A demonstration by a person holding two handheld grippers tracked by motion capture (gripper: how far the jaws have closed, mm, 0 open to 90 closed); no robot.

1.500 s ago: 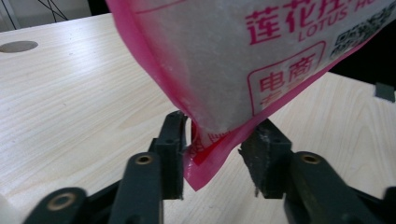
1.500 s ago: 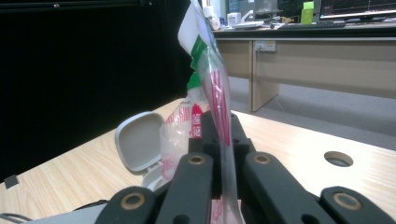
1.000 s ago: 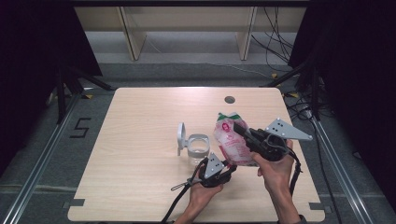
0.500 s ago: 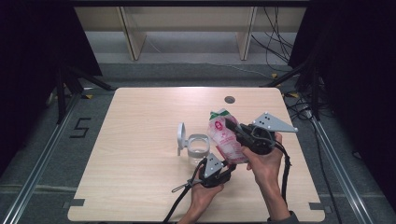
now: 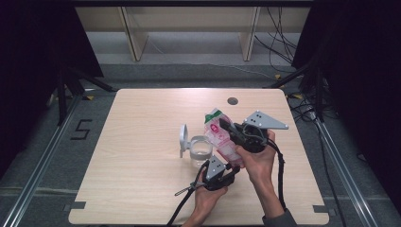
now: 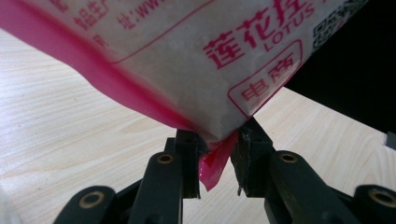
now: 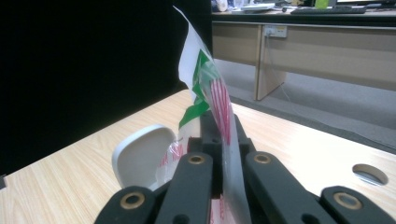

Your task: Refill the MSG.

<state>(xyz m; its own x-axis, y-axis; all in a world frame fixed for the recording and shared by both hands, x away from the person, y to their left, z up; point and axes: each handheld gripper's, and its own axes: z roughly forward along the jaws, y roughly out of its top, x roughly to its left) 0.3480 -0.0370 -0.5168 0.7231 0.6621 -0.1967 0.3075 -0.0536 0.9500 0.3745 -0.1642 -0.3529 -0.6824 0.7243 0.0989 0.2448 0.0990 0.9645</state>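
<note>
Pale wooden tabletop (image 5: 142, 156), a pink-and-white printed pouch (image 5: 221, 137) held up between two grippers.

Pouch hangs tilted above the tabletop, just right of a clear glass jar (image 5: 200, 150) with its grey hinged lid (image 5: 182, 139) flipped open. Right gripper (image 5: 230, 128) is clamped on the pouch's upper part; left gripper (image 5: 232, 167) pinches its bottom corner, jaws closed on the pink edge.

bags: 1 (image 5: 221, 137) | glass jars: 1 (image 5: 200, 150) | jar lids: 1 (image 5: 182, 140) | grippers: 2 | tables: 1 (image 5: 137, 142)
</note>
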